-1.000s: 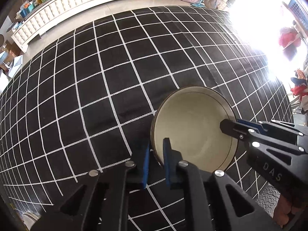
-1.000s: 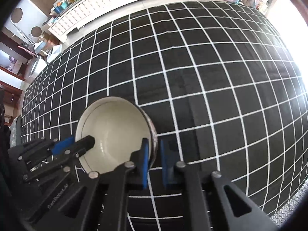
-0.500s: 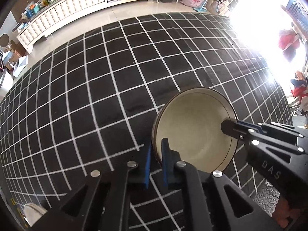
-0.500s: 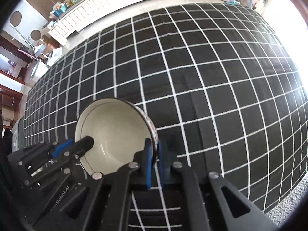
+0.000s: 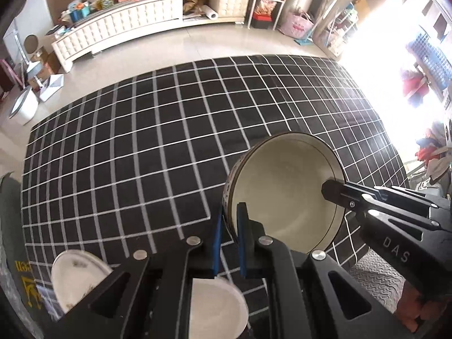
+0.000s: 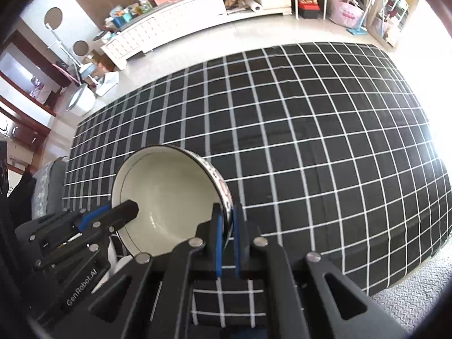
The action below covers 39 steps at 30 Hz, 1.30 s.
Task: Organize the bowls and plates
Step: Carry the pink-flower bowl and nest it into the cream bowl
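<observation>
A cream bowl (image 5: 285,195) with a dark rim and a patterned outside hangs well above the black checked cloth (image 5: 141,147). Both grippers hold it by opposite sides of the rim. My left gripper (image 5: 229,220) is shut on the bowl's left rim. My right gripper (image 6: 226,223) is shut on the right rim of the same bowl (image 6: 169,195). Each gripper shows in the other's view, the right gripper (image 5: 333,190) and the left gripper (image 6: 127,212). Two white dishes (image 5: 76,276) (image 5: 217,308) lie below, near the cloth's front edge, partly hidden by my left gripper.
The checked cloth covers a large low surface with tiled floor (image 5: 169,48) beyond it. A long white cabinet (image 5: 121,28) with clutter lines the far wall. A white bucket (image 5: 24,106) stands on the floor at the left. A grey textured mat (image 6: 395,296) lies off the cloth's near right corner.
Both grippers have lifted the bowl clear of the cloth. The cloth now looks smaller and farther away, and two white dishes have come into the left wrist view at the bottom.
</observation>
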{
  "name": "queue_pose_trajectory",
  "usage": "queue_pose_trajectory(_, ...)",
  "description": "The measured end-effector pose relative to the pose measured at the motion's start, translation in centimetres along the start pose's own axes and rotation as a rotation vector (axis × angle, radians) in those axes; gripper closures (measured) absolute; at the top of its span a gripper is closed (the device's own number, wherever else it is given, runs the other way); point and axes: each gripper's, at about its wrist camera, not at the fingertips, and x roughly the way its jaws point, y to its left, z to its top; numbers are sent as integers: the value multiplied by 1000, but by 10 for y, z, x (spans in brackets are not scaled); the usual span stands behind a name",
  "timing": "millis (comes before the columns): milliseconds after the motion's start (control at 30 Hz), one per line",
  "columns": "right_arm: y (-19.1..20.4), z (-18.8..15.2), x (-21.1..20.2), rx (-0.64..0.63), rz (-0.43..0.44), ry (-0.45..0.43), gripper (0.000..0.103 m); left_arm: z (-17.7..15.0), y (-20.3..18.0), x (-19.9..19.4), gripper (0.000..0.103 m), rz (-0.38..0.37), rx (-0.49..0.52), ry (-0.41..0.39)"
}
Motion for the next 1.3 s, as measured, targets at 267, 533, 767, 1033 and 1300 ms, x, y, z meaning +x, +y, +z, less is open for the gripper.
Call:
queue_pose_trajectory(267, 33, -23, -6, -49, 2, 14, 94, -45, 26, -33, 95, 7, -43, -17)
queue_pose_trajectory(533, 65, -53, 11, -84, -7, 69, 94, -88, 52, -33, 95, 4, -69, 16)
queue_pose_trajectory(767, 79, -75, 38, -76, -7, 132, 94, -118, 64, -17, 95, 10, -73, 65)
queue_pose_trajectory(1033, 85, -89, 61, -75, -27, 187, 94, -135, 70, 5, 95, 9, -80, 110)
queue_pose_trajectory(1300, 84, -93, 72, -70, -28, 212, 94, -143, 76, 19, 95, 11, -67, 142)
